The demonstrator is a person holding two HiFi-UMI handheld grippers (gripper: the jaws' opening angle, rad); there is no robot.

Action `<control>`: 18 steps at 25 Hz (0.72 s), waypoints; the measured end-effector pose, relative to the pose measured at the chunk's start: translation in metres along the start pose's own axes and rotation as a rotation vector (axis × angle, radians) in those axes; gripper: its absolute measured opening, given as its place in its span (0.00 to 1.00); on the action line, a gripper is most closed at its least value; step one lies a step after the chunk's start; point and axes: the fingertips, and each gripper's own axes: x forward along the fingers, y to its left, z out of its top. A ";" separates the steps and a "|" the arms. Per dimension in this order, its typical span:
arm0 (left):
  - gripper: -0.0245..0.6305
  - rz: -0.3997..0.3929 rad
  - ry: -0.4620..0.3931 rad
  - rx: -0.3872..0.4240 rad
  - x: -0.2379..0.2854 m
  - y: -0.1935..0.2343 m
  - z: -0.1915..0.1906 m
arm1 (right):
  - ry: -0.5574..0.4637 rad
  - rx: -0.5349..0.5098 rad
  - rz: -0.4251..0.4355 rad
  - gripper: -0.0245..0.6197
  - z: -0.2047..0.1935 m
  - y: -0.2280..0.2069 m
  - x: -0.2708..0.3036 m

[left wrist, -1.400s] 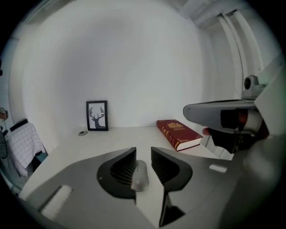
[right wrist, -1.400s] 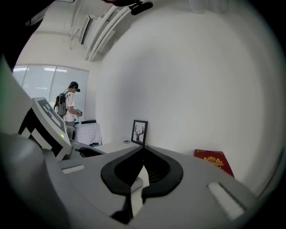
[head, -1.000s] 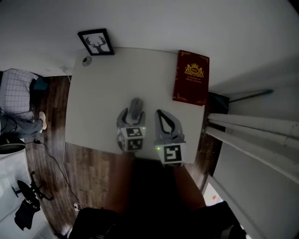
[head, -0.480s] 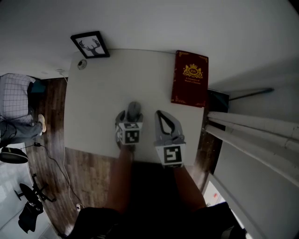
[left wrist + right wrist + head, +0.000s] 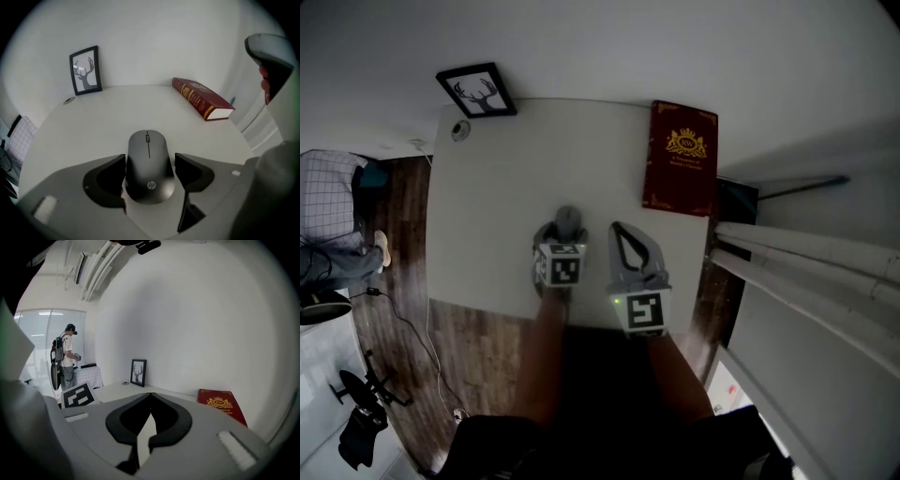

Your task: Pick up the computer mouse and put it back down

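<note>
Floor: dark wood planks [image 5: 403,234] run along the left edge of the white table [image 5: 497,178] in the head view.
Framed picture: a black-framed deer-head print [image 5: 478,89] leans against the wall at the table's far left corner.
Small round thing: a little disc [image 5: 461,130] lies on the table just beside the frame; too small to tell what it is.
Left gripper: the left gripper [image 5: 150,161] points steeply down over the near middle of the table. Its jaws are spread wide and have just been opening, with the mouse between them. The right pad stands clear of the mouse. The left pad sits just beside the mouse's flank, and contact cannot be told. Its marker cube [image 5: 560,265] faces the head camera.
Computer mouse: the dark grey computer mouse [image 5: 148,143] rests flat on the table, scroll wheel towards the wall, its rear half between the two black pads.
Right gripper: the right gripper [image 5: 621,230] is held just to the right of the left one, above the table's near edge. Its jaws are pressed together with nothing between them.
Book: a dark red hardback with a gold crest [image 5: 681,157] lies flat at the table's far right, well apart from the mouse.
</note>
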 end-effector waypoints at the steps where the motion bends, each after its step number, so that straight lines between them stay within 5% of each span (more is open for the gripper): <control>1: 0.55 -0.002 0.000 0.001 -0.003 0.000 0.001 | -0.001 0.002 -0.001 0.06 0.000 0.000 0.000; 14: 0.50 -0.029 -0.063 0.017 -0.005 -0.003 0.004 | 0.004 -0.005 -0.005 0.06 -0.002 -0.001 -0.007; 18: 0.50 -0.039 -0.142 0.027 -0.016 -0.006 0.008 | 0.011 0.010 -0.001 0.06 -0.006 -0.002 -0.008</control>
